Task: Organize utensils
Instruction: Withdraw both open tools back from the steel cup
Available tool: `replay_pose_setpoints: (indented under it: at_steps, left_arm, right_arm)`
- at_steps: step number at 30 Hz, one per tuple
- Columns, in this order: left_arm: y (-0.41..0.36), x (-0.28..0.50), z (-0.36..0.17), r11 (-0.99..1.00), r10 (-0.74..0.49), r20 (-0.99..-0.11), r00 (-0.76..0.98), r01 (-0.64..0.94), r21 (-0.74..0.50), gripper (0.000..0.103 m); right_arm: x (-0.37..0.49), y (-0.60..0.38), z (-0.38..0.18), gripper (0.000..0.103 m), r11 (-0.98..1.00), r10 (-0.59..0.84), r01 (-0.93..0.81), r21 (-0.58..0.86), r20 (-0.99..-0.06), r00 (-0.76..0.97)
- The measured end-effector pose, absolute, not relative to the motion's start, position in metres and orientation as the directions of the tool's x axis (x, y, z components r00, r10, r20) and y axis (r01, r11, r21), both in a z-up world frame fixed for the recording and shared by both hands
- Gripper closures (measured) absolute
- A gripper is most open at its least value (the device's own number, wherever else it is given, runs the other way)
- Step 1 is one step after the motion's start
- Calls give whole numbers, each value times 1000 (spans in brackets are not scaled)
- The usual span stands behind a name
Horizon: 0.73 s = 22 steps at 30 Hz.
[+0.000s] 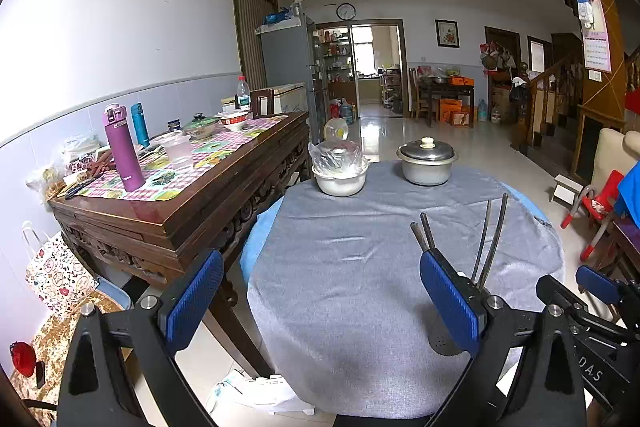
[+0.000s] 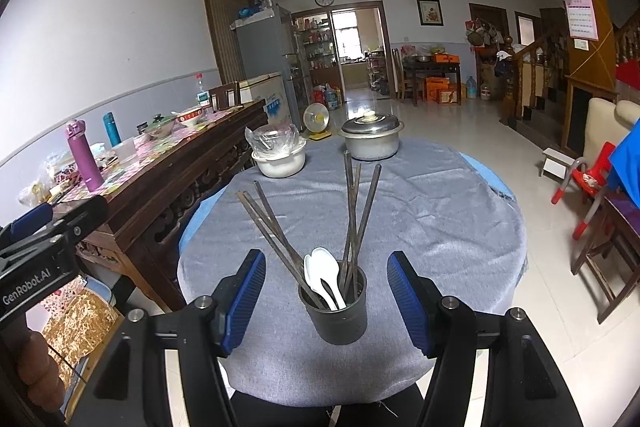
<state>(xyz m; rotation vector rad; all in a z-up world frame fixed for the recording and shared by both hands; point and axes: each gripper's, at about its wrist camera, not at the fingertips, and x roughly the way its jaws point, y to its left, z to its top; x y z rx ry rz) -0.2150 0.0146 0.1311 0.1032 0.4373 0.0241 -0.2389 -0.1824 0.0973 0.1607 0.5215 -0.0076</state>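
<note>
A dark cylindrical holder (image 2: pixel 334 311) stands near the front of the round table's grey cloth (image 2: pixel 420 211). In it are several dark chopsticks (image 2: pixel 352 211) fanned outward and two white spoons (image 2: pixel 322 273). My right gripper (image 2: pixel 326 259) is open, its blue pads (image 2: pixel 244 303) on either side of the holder and clear of it. In the left wrist view my left gripper (image 1: pixel 320 257) is open over bare cloth (image 1: pixel 340 267). The holder (image 1: pixel 440 341) is mostly hidden behind that gripper's right finger, with chopsticks (image 1: pixel 490 239) rising above it.
At the table's far edge sit a white bowl (image 2: pixel 280 165) holding a bag-wrapped dish and a lidded metal pot (image 2: pixel 372 141). A carved wooden sideboard (image 2: pixel 168 187) with bottles and dishes flanks the left. A red chair (image 2: pixel 588 183) stands at the right.
</note>
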Motion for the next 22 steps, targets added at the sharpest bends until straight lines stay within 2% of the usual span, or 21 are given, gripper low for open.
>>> replay_pose_setpoints:
  at_steps: [17,22]
  left_arm:
    - [18,-212,128,995,29,-432,901,14,97,4]
    - [35,-185,118,1000,1,-460,888,7,17,4]
  right_arm:
    - [-235,-180,94,36,987,36,49,153,-506,862]
    - [-227,-203,89,36,977,13,99,191,-510,860]
